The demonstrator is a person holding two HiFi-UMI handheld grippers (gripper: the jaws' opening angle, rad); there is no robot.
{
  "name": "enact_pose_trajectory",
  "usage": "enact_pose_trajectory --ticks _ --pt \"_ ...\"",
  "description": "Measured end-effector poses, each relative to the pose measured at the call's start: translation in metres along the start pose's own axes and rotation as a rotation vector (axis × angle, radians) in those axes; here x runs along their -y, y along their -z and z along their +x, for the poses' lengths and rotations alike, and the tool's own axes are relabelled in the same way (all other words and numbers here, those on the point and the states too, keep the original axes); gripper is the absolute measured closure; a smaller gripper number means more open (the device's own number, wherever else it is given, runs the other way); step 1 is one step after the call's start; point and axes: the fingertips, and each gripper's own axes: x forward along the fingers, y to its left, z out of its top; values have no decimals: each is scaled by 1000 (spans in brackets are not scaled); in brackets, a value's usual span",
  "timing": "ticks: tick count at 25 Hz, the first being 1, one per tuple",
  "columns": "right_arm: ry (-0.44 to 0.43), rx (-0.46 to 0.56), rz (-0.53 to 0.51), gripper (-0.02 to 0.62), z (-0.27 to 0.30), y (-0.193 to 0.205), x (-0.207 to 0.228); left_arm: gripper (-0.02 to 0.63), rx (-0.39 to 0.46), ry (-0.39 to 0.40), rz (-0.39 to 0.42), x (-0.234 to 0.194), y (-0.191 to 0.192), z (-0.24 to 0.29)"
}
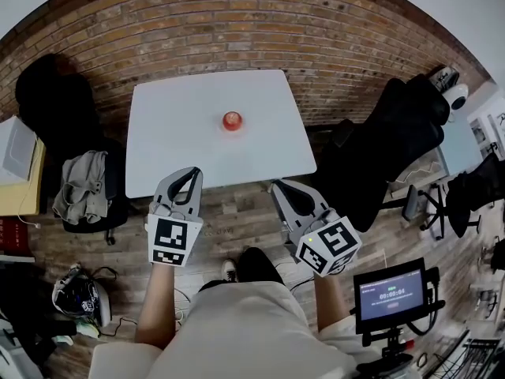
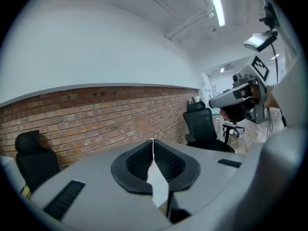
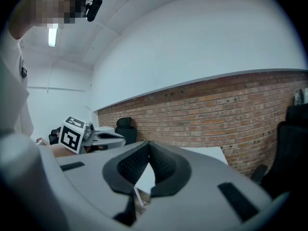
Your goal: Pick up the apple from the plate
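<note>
Brick wall [image 1: 237, 22] behind white table [image 1: 173, 125], wood floor [image 1: 237, 219] underneath. Apple [image 1: 231, 120] near middle of table, well ahead of both claws, right of the left one's line and left of the right one's. Left claw [image 1: 192, 170] closed, tips together, nothing between, at near table edge. Right claw [image 1: 276, 185] closed too, empty, at same edge. Black chair [image 1: 387, 148] off to its right.

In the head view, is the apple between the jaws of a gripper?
No, the apple lies on the white table, apart from the left gripper and the right gripper.
</note>
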Motion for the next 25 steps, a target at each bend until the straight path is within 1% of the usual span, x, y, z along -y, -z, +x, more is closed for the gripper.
enact_pose_trajectory --ticks 5,10,14,16,22,24,25 --pt "-15 -7 11 594 15 3 5 598 -25 18 27 -8 3 14" --pt "-37 -16 31 594 52 6 36 598 -53 45 40 -17 7 58" --pt "-59 -15 31 594 60 5 37 598 -70 58 30 -18 10 64" --pt "-74 -22 30 594 68 6 42 598 -85 62 19 -21 12 76" --pt "-104 -69 69 594 119 20 90 597 -154 95 10 -34 26 142" --pt "-105 -76 78 594 126 22 96 595 -159 104 5 -36 28 150" --pt "-107 -78 82 594 127 23 96 581 -161 106 4 -37 28 151"
